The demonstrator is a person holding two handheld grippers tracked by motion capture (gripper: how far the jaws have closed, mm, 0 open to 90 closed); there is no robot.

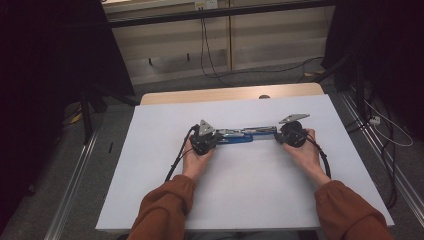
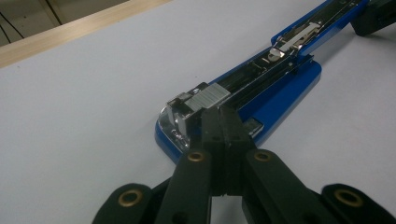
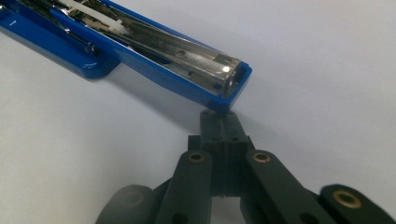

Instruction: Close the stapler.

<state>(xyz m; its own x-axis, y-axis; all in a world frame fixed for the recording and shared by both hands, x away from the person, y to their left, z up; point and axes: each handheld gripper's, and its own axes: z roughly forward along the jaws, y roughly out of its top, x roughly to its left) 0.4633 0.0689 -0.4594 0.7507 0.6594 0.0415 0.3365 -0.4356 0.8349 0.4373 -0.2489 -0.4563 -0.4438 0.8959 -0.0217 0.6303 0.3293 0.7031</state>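
A blue stapler (image 1: 245,135) lies opened out flat along the middle of the white tabletop (image 1: 240,195), its metal staple channel facing up. My left gripper (image 1: 216,138) is at its left end. In the left gripper view the jaws (image 2: 222,116) are shut together, with the tips over the metal front of the stapler (image 2: 280,88) base. My right gripper (image 1: 277,136) is at the other end. Its shut tips (image 3: 219,116) touch the blue end of the stapler (image 3: 154,51) arm. Nothing is between either pair of jaws.
The white board covers a wooden table whose far edge (image 1: 230,93) shows beyond it. Cables (image 1: 172,165) trail from both grippers across the board. Dark stands and floor cables surround the table. The right gripper (image 2: 373,16) shows far off in the left gripper view.
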